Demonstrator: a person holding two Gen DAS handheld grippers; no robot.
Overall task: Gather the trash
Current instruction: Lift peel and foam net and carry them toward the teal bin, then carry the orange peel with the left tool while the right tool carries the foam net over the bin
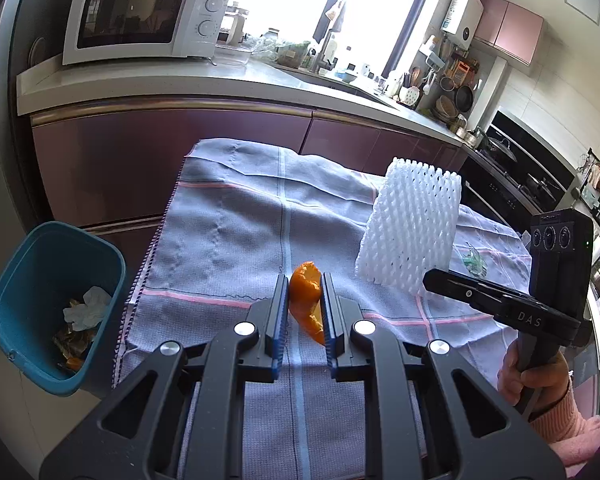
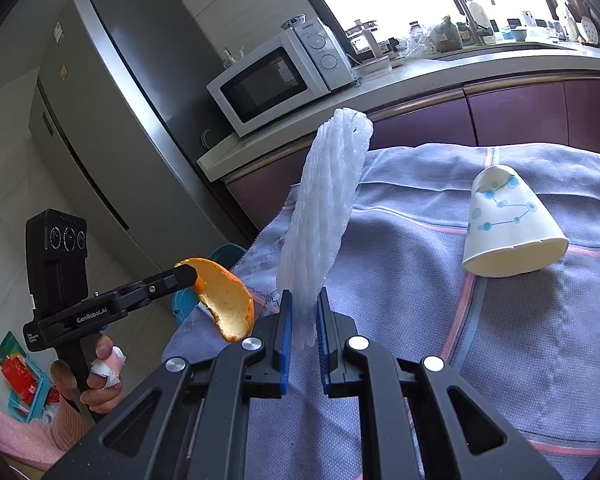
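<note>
My left gripper (image 1: 304, 284) is shut on an orange peel (image 1: 306, 300) and holds it above the grey cloth-covered table (image 1: 228, 240); the peel also shows in the right wrist view (image 2: 226, 304). My right gripper (image 2: 303, 300) is shut on a white foam fruit net (image 2: 324, 216), held upright above the table; the net also shows in the left wrist view (image 1: 412, 224). A blue bin (image 1: 40, 304) with crumpled paper and scraps stands on the floor left of the table. A paper cup (image 2: 508, 228) with blue dots lies upside down on the cloth.
A kitchen counter (image 1: 260, 80) with a white microwave (image 1: 140, 16) runs behind the table. A grey fridge (image 2: 112, 120) stands at the left. A stove with pots (image 1: 508, 160) is at the right.
</note>
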